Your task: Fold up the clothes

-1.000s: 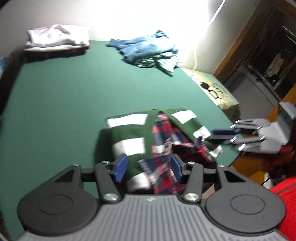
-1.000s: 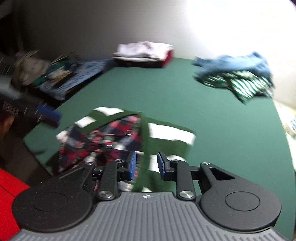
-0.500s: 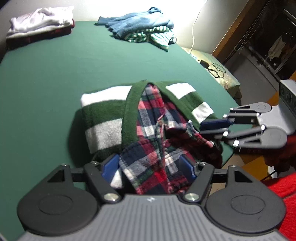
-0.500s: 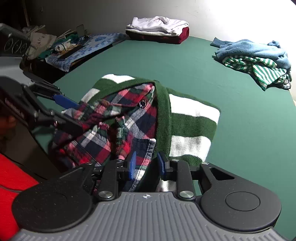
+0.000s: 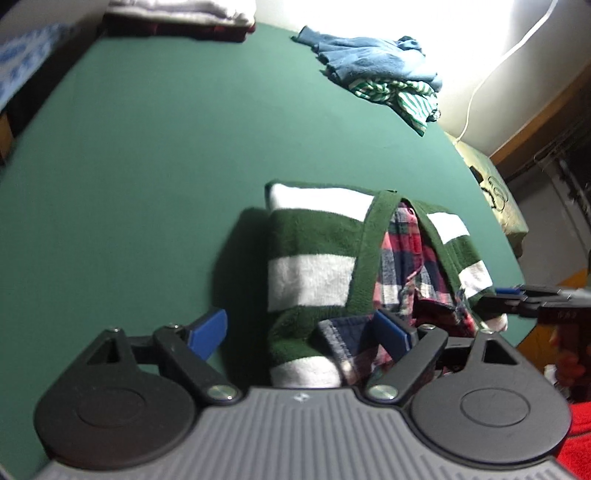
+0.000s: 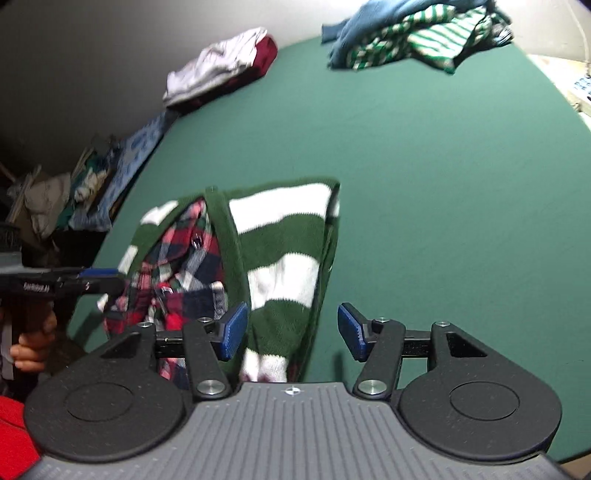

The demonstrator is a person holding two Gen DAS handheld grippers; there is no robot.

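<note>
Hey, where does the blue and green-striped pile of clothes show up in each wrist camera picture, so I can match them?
Left wrist view: the blue and green-striped pile of clothes lies upper right of centre, at the far side of the green table.
Right wrist view: the same pile sits along the top edge, right of centre.
Shared landmark: the green-and-white striped cardigan, near each camera.

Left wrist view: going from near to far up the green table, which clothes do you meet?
Green-and-white striped knit cardigan with a red plaid flannel shirt inside → crumpled blue garment heaped on a green-and-white striped one → folded white garment on a dark red one at the far edge.
</note>
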